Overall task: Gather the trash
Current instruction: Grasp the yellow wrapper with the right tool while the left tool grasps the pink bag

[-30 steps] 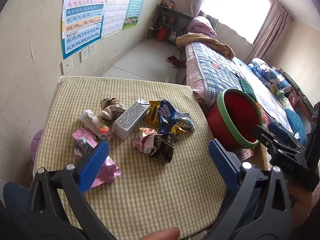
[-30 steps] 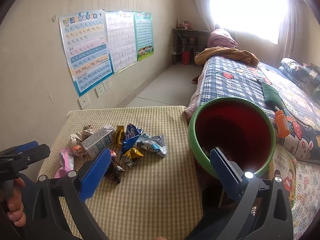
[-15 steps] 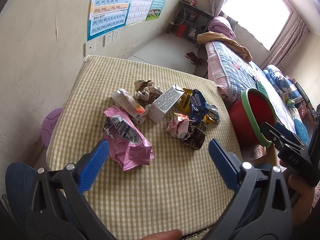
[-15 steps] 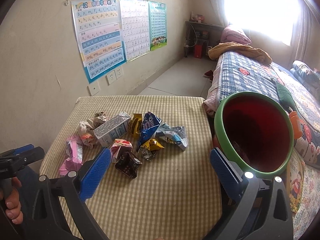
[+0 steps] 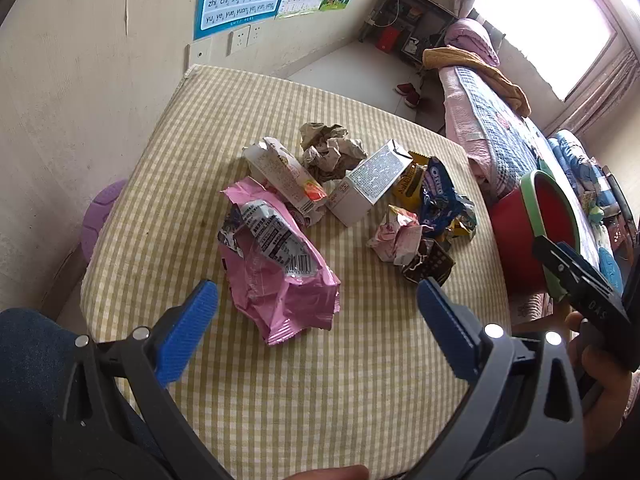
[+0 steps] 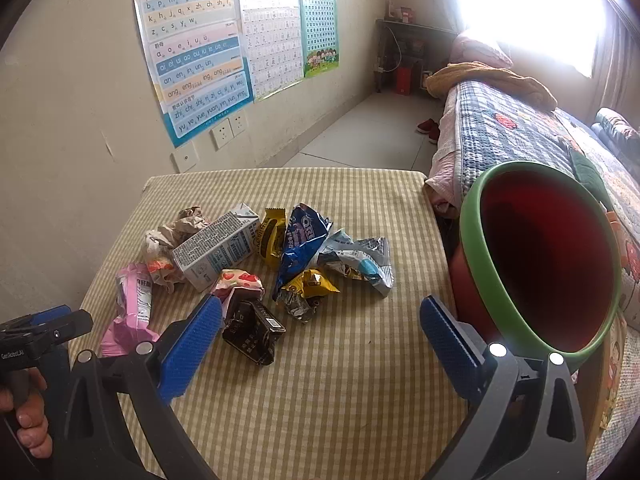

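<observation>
Checked yellow-and-white tablecloth [image 6: 340,400] covers a small table set against the wall at 9 o'clock, bare across the whole near half and along the far edge at 12 o'clock. Trash lies heaped mid-table: pink snack bag [image 5: 276,264] nearest the left gripper [image 5: 316,320], white milk carton [image 6: 216,246] on its side, crumpled brown paper [image 5: 330,150] behind it at 12 o'clock, blue Oreo wrapper [image 6: 302,244], yellow wrapper [image 6: 272,232], silver-blue packet [image 6: 360,260] toward 3 o'clock, strawberry-print wrapper [image 6: 238,280] and black wrapper [image 6: 252,330] closest to the near edge. Red bucket with green rim [image 6: 544,256] stands off the table's 3 o'clock edge, just beside it, mouth tilted toward the right-wrist camera, apparently empty inside. Bed with blue patchwork quilt [image 6: 516,132] runs behind the bucket. Purple stool [image 5: 98,216] peeks out below the table's 9 o'clock edge.

Left gripper hovers above the near edge, blue pads [image 5: 188,332] spread wide with nothing between them, pink bag just ahead at 12 o'clock. Right gripper [image 6: 320,340] also gapes wide and holds nothing, its left pad [image 6: 188,352] overlapping the black wrapper in view, its right pad close to the bucket rim. Fingers of a hand [image 6: 28,420] wrap the left gripper's handle at 8 o'clock in the right-wrist view.
</observation>
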Motion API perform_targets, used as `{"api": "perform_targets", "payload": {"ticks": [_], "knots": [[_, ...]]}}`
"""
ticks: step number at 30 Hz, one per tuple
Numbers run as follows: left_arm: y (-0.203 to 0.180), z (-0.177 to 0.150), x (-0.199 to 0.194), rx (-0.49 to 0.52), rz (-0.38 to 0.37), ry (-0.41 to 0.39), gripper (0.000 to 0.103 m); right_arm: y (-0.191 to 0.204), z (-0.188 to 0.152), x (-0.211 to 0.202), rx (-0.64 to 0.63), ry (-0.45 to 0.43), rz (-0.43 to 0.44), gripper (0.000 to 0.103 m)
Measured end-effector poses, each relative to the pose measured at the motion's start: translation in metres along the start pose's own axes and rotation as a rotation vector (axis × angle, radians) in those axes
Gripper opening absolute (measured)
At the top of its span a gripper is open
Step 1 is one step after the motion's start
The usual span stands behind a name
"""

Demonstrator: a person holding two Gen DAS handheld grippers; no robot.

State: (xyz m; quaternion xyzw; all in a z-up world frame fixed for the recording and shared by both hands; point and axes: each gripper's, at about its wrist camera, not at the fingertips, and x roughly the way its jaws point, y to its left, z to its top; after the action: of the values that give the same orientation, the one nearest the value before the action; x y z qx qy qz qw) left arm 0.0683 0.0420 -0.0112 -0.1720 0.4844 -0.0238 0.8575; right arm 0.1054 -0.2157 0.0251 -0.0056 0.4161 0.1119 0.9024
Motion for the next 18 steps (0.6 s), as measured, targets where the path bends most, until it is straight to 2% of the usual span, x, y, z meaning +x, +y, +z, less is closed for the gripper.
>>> {"api": "perform_targets", "payload": {"ticks": [3, 10, 18], "knots": [[0.002, 0.001, 0.013, -0.007, 0.007, 0.022, 0.097, -0.003, 0.002, 0.018, 0.014, 0.031, 0.012, 0.095], [0.007, 0.007, 0.042, -0.022, 0.023, 0.072, 0.097, -0.009, 0.002, 0.068, 0.035, 0.125, 0.033, 0.086], [0.015, 0.016, 0.067, -0.044, 0.036, 0.098, 0.097, -0.027, 0.006, 0.104, 0.132, 0.181, 0.055, 0.076]]}}
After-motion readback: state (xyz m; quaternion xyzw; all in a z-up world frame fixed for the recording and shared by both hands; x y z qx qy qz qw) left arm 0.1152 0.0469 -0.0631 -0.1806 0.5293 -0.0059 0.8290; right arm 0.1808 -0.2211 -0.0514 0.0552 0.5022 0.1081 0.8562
